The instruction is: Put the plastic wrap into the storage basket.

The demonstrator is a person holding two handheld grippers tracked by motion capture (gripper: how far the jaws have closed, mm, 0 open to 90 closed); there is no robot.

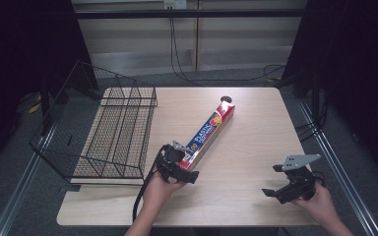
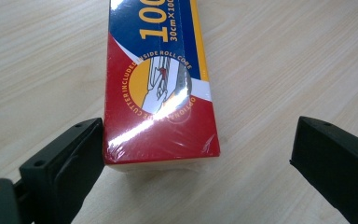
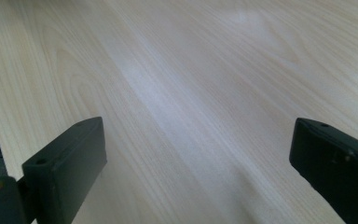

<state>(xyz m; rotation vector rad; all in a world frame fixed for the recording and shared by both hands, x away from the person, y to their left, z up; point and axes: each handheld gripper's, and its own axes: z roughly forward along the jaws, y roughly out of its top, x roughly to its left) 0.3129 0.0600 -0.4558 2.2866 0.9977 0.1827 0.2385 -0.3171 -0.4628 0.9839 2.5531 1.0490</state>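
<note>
The long plastic wrap box [image 1: 210,132] lies slanted in the middle of the table [image 1: 256,196], its near end between the wide-open jaws of the left gripper [image 2: 196,144] — one jaw touching its side. It looks light and stiff, but its shiny film could be slippery — best squeezed across the narrow sides. The right gripper [image 1: 281,181] hovers wide open, well apart.

Pale wooden table [image 1: 256,147] on grey floor [image 1: 216,76] — dark curtains [image 1: 359,59] flanking.

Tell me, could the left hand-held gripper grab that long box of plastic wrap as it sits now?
Probably yes. The left hand-held gripper stands open at the near end of the plastic wrap box, one jaw beside its edge, the other well clear. Nothing blocks it on the table.
</note>
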